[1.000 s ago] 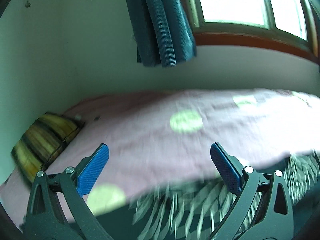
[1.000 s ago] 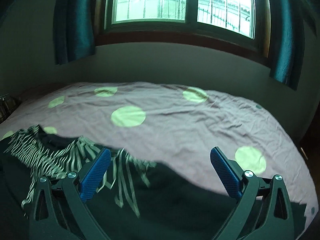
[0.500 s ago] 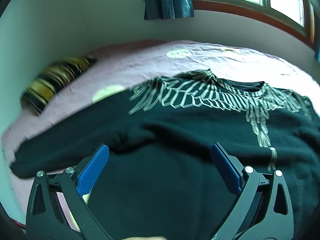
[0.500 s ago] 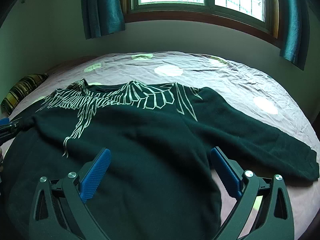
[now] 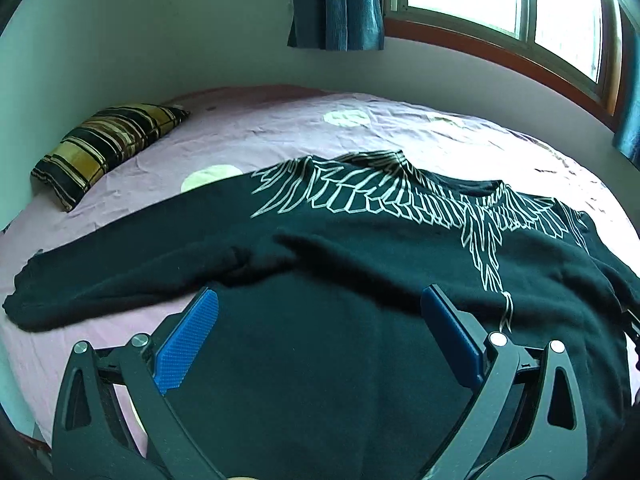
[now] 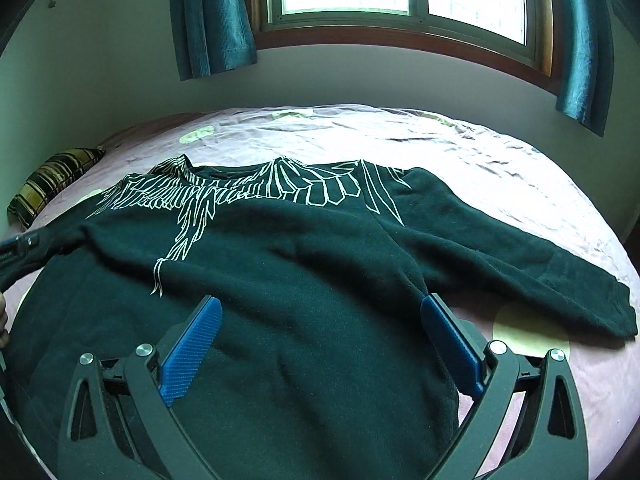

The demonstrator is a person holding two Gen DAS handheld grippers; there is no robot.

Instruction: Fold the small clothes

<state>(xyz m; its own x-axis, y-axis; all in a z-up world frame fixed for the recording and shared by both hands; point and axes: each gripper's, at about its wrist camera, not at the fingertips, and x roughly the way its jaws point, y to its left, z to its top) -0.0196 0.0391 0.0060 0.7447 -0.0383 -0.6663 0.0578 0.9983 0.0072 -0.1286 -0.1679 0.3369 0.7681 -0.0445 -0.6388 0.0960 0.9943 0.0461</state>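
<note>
- Across the pink spotted bedsheet [image 6: 460,148] the black sweatshirt [image 6: 304,256] now lies spread flat, print up, both sleeves out; a second ago only its edge showed.
- Above its lower body, my left claw [image 5: 318,330] and right claw [image 6: 318,330] hover, fingers wide apart, empty.
- Folding hasn't started; I'd judge a sleeve comes first.

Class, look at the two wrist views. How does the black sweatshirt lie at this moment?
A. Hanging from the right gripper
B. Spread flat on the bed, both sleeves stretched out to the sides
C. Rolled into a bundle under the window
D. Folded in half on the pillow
B: the black sweatshirt lies flat on the bed, with one sleeve out to the right and the other sleeve out to the left.
</note>
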